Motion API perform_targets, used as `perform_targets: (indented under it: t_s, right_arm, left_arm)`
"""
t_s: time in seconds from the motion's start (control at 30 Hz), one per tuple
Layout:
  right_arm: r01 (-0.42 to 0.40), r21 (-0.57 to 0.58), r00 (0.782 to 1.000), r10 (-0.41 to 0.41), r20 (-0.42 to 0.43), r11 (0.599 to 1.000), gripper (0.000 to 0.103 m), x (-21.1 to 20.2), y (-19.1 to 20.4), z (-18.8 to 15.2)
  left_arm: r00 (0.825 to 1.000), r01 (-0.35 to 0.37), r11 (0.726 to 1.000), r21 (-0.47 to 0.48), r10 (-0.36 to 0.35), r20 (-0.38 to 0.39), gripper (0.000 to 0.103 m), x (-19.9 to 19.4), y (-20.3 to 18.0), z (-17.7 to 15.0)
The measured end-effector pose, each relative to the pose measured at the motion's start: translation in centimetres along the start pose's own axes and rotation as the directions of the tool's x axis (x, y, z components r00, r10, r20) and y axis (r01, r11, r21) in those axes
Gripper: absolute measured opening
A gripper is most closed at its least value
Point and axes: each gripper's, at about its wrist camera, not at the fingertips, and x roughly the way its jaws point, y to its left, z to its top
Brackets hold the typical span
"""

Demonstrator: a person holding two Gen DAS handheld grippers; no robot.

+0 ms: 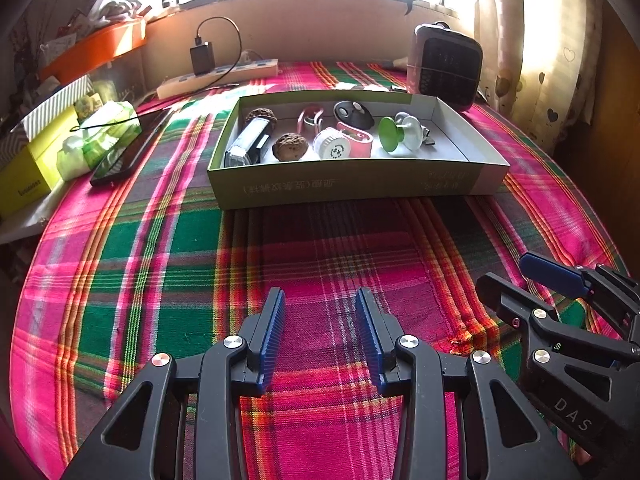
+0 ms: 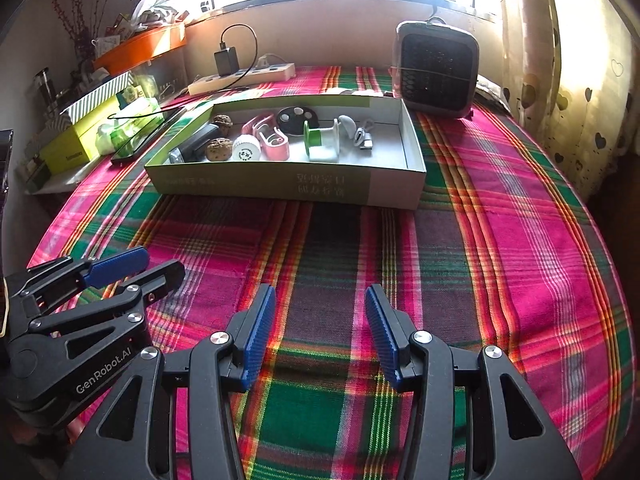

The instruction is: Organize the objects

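Plaid cloth [image 1: 168, 248] is covering the whole table, and nothing loose is lying on the stretch of it nearer you than the cardboard box [image 1: 352, 184]. You are looking at what reads as a late stage: every small item in view is already sitting inside the box. Against its left wall the clear-and-black case [image 1: 250, 142] is lying, with two walnuts [image 1: 291, 146] beside it; toward the box's middle the pink clips [image 1: 356, 140] and white round cap [image 1: 332, 143] are resting, with the dark oval piece [image 1: 354, 115] behind them; right of those the green-and-white spool [image 1: 396, 133] is lying. Little seems left, unless you want things outside the box moved.

You are holding both tools short of the box's near wall. Your left gripper [image 1: 320, 308] is standing apart with nothing between its pads, and your right gripper [image 2: 320, 308] is likewise gaping and empty.

Your right camera is showing the small metal clip [image 2: 366, 136] beyond the spool clearly; your left camera is mostly hiding it.
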Motion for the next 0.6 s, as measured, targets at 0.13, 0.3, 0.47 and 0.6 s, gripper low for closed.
perform_targets:
  t_s: [0.13,0.3,0.47,0.6]
  right_arm:
    - [0.021,0.023,1.000,-0.021,-0.005,1.000,0.048,0.31,-0.49,-0.39]
    - [0.034,0.022,0.999,-0.034,0.011,0.999,0.050,0.19,-0.53,-0.71]
    - [0.065,0.000,0.998,-0.065,0.022,0.998,0.051,0.28,-0.02,-0.93]
    - [0.065,0.006,0.998,-0.065,0.022,0.998,0.051,0.31,-0.11,-0.93]
  left_arm:
    - [1.000,-0.012,1.000,0.006,0.012,0.012,0.035,-0.02,-0.20,-0.23]
    - [0.999,-0.029,1.000,0.007,0.029,0.023,0.035,-0.10,-0.42,-0.34]
    - [0.999,-0.040,0.999,0.002,0.040,0.036,0.035,-0.23,-0.58,-0.53]
    - [0.998,-0.042,0.999,-0.005,0.042,0.036,0.035,-0.21,-0.56,-0.54]
